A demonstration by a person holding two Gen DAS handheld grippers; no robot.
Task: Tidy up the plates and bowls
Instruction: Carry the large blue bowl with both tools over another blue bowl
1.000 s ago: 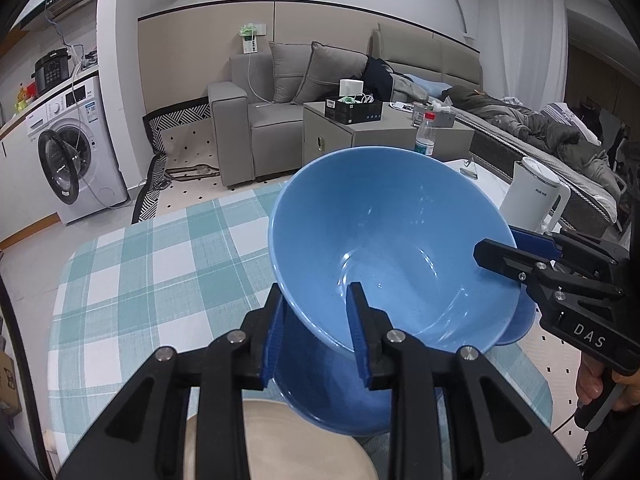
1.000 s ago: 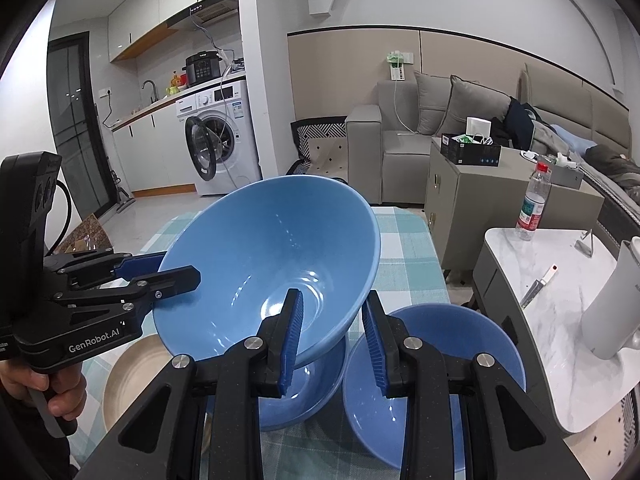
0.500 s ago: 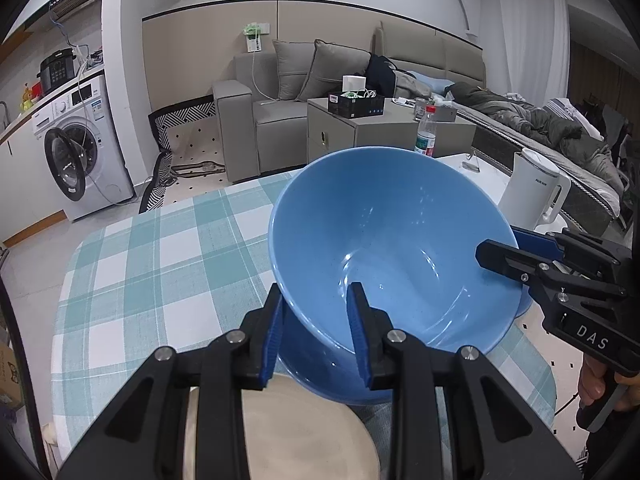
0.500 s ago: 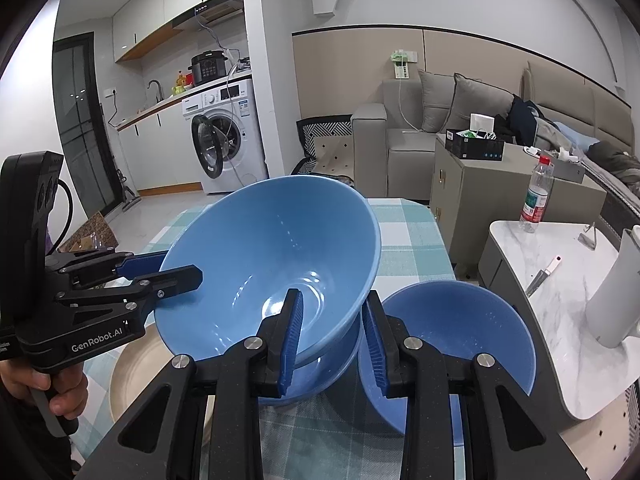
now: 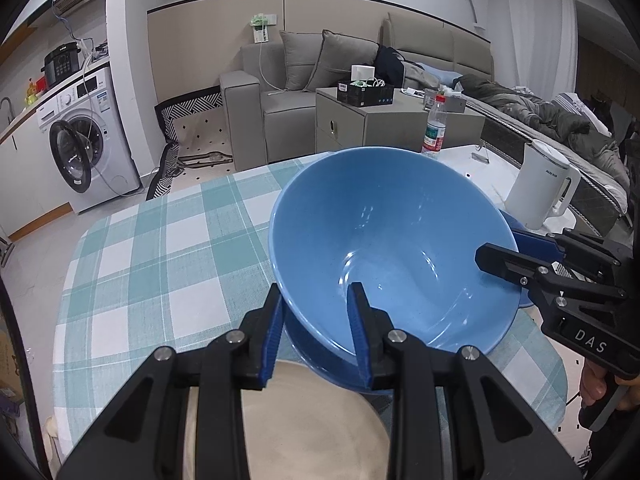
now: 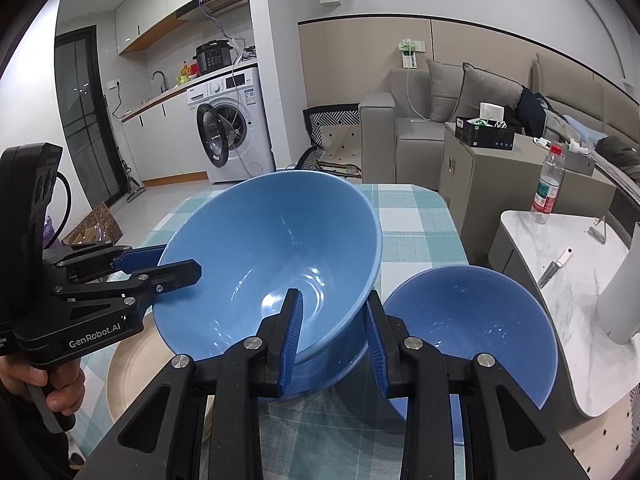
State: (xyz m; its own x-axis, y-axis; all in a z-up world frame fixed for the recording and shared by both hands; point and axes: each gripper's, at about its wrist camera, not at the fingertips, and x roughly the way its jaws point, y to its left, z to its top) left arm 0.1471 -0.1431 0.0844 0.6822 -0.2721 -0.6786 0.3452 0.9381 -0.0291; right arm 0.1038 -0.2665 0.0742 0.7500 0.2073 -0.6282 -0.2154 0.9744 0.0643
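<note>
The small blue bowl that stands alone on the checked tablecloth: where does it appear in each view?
Left wrist view: almost hidden; only a blue sliver shows at the right, behind the big blue bowl and above the right gripper.
Right wrist view: lower right, in full.
Shared landmark: the washing machine, left of the bowls in both views.

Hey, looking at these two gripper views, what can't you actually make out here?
- Left wrist view: the beige plate is mostly hidden by the left gripper.
- Both views: the lower blue bowl under the held blue bowl shows only a sliver; contact between them is unclear.
- Left wrist view: the right gripper hides most of the third blue bowl.
- Bottle label: too small to read.
</note>
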